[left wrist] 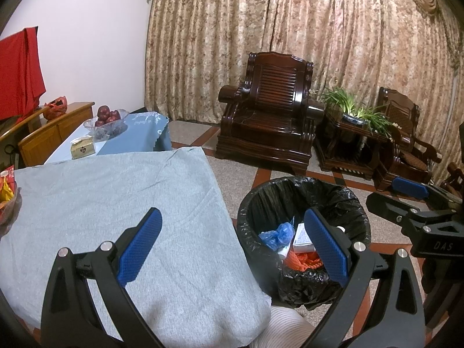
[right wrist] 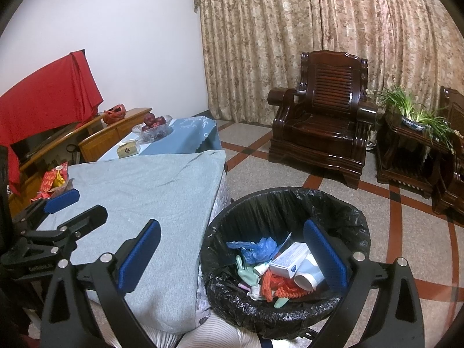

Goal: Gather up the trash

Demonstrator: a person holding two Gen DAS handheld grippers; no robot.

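A round bin with a black liner [left wrist: 301, 191] [right wrist: 287, 200] stands on the floor right of a table under a grey cloth [left wrist: 116, 197] [right wrist: 139, 197]. In the bin lie a blue plastic bag [right wrist: 255, 248], a white box [right wrist: 290, 258], a white tube [right wrist: 308, 277], orange netting [right wrist: 275, 287] and a pale green piece [right wrist: 246, 272]. My left gripper [left wrist: 232, 246] is open and empty, over the table's right edge. My right gripper [right wrist: 232, 249] is open and empty, above the bin's left rim. The right gripper also shows in the left wrist view [left wrist: 394, 200], and the left gripper in the right wrist view [right wrist: 75, 206].
Red and yellow snack packets [right wrist: 53, 181] sit at the table's left edge. Behind stand a blue-clothed table with a fruit bowl [left wrist: 105, 119] and a tissue box [left wrist: 82, 148]. Dark wooden armchairs [left wrist: 269, 116] and a plant stand [left wrist: 353, 133] line the curtain.
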